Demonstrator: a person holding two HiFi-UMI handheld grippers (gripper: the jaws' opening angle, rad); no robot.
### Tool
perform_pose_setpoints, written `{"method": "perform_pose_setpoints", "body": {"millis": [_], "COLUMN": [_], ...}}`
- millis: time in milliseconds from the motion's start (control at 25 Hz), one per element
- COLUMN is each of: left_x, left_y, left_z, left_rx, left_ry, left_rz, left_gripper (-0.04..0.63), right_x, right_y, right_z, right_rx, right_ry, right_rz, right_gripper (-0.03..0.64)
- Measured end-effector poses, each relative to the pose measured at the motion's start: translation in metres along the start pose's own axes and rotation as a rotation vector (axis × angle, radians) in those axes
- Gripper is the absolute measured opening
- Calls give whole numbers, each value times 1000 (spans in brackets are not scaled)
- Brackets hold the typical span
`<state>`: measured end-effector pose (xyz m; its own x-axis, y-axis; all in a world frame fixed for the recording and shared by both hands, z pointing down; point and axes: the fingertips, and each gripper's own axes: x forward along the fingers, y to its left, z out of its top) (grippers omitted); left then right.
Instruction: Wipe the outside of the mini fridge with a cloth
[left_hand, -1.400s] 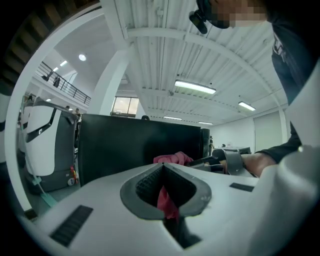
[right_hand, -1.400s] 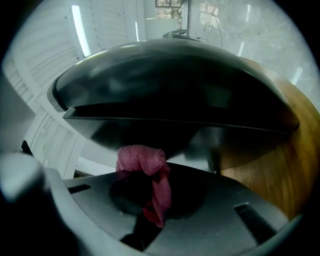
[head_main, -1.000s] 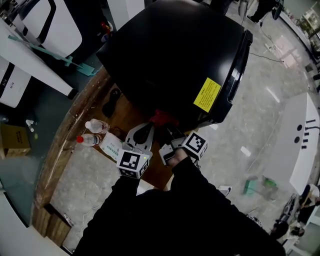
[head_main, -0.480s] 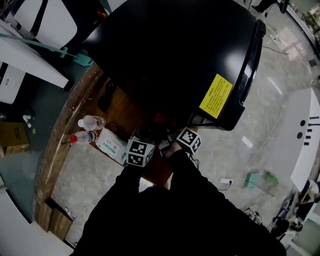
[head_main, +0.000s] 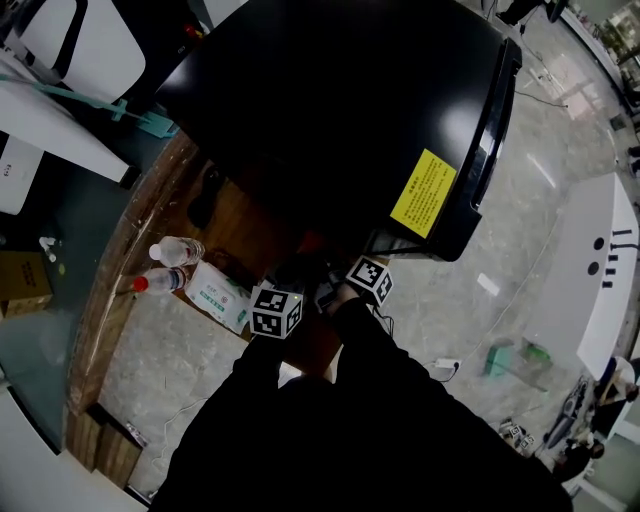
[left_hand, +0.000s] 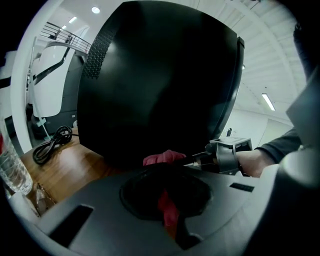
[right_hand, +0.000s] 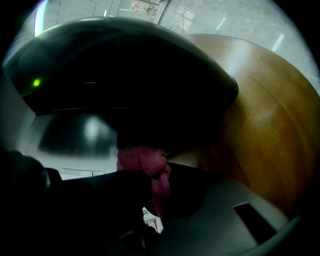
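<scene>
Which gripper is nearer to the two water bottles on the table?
Left. The left gripper is just right of the water bottles; the right gripper is farther right, past it. Both jaws grip the red cloth.

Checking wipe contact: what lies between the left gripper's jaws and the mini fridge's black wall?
The red cloth, held in the left gripper and bunched at the foot of the mini fridge; the left gripper view shows it.

Black sleeves (head_main: 250, 400), grey grippers (left_hand: 167, 167), black-and-white marker cubes (head_main: 276, 311)
</scene>
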<state>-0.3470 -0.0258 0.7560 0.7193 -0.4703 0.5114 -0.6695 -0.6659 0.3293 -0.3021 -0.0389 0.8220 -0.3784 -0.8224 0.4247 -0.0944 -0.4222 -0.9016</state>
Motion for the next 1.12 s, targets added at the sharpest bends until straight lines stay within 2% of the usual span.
{"method": "perform_pose_setpoints", "body": {"millis": [200, 320, 400, 560, 680, 760, 880, 960, 1120], "left_x": [-42, -86, -108, -144, -171, -185, -203, -209, -202], "left_y": [-23, -55, -75, -106, -131, -148, -172, -192, -245], "left_z": [31, 48, 69, 120, 142, 154, 179, 189, 192], "left_rx": [99, 115, 116, 96, 92, 94, 104, 133, 169], "left_ry": [-80, -126, -171, -296, -365, -398, -458, -481, -505], "left_rz": [0, -32, -51, -47, -30, -17, 24, 54, 83], "left_gripper": [5, 5, 5, 5, 5, 5, 5, 5, 5], "right_x": [-35, -77, -102, -144, -182, -210, -251, -278, -323], "right_y": [48, 82, 113, 173, 206, 230, 270, 285, 302], "right_z": [-14, -35, -45, -54, -48, -39, -19, -11, 2], "right_rx": [-167, -264, -370, -618, -809, -953, -1165, -1254, -1363], "right_ry": [72, 103, 129, 211, 238, 234, 176, 179, 238], "right_rz": [36, 39, 71, 179, 260, 320, 409, 461, 580], "right_gripper": [46, 48, 48, 46, 48, 46, 46, 46, 46]}}
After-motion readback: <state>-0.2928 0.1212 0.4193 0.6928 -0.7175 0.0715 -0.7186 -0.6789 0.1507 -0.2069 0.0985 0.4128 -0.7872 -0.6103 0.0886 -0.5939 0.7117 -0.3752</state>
